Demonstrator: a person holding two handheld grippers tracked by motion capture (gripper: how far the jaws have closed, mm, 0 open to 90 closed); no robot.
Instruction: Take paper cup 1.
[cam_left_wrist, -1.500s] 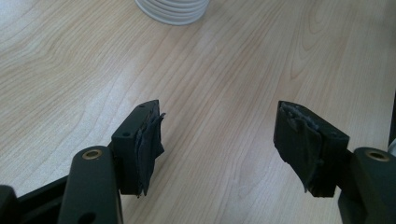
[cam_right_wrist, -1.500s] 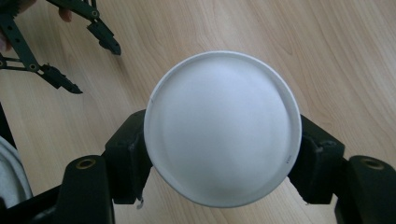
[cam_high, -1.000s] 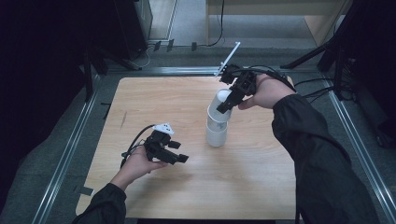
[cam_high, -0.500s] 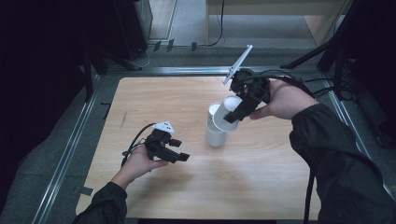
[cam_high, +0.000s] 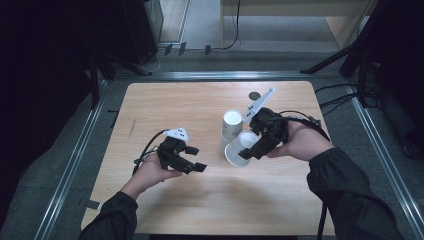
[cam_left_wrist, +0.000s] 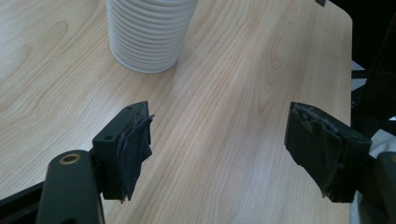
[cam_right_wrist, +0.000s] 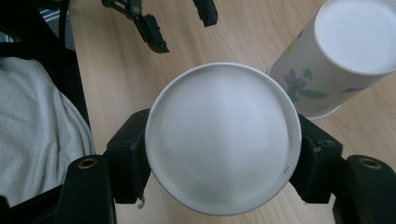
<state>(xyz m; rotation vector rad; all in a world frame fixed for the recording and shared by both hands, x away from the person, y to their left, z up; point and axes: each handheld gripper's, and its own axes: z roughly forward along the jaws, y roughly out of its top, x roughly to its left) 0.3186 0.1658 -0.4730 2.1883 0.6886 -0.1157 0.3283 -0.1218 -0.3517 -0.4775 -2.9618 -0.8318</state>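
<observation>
An upside-down stack of white paper cups with a flower print stands mid-table; its ribbed rims show in the left gripper view and its side in the right gripper view. My right gripper is shut on a single white cup, held tilted just in front of the stack. That cup turns a round end to the camera between the two jaws. My left gripper hovers left of the stack; its jaws have just been opening, with nothing between the pads.
The wooden table has metal rails along its left, right and far sides. A small dark round spot lies near the far edge. The other gripper's jaws appear beyond the held cup, and grey clothing at the left.
My right gripper took one cup off the top of the stack and brought it down toward the near side, tilting it. My left gripper's jaws spread wider; that hand stayed put.
</observation>
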